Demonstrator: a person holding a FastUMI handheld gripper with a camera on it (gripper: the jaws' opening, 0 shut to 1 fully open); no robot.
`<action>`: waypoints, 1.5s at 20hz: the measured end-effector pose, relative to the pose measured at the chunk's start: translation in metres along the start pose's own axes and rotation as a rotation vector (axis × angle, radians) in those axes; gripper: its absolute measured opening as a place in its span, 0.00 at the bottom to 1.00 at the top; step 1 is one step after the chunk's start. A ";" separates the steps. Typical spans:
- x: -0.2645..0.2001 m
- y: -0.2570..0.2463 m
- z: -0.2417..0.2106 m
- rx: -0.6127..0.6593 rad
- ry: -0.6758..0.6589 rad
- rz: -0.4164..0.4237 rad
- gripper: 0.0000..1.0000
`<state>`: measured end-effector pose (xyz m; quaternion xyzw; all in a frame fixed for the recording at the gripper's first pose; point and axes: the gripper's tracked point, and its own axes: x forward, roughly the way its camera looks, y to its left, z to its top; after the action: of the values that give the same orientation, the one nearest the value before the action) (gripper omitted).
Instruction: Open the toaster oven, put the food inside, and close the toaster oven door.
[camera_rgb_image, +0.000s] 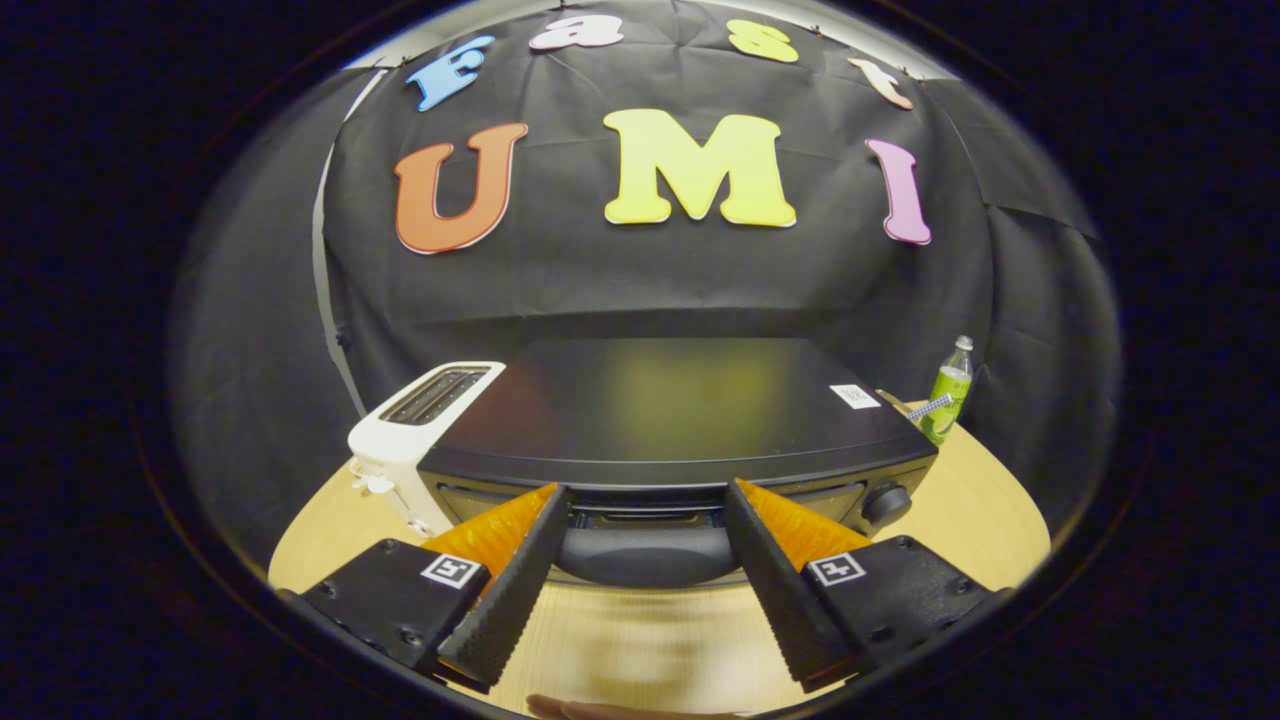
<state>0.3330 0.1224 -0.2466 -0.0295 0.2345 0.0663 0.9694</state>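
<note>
Your gripper was spread wide, its fingers apart on either side of the toaster oven's door handle without pressing on it. The toaster oven sat on the wooden bench just ahead of you, door closed. A white toaster stood touching its left side, and a green bottle stood beyond its right corner.

Light wooden table carries black toaster oven at centre, white slot toaster touching its left side, green bottle upright near right rear corner.
</note>
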 end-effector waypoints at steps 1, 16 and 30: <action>-0.006 0.000 -0.005 -0.006 0.009 0.000 1.00; -0.068 -0.003 -0.097 -0.041 0.112 0.003 1.00; -0.066 -0.013 -0.164 0.071 0.274 -0.004 0.96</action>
<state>0.2026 0.0877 -0.3619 -0.0042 0.3668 0.0515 0.9289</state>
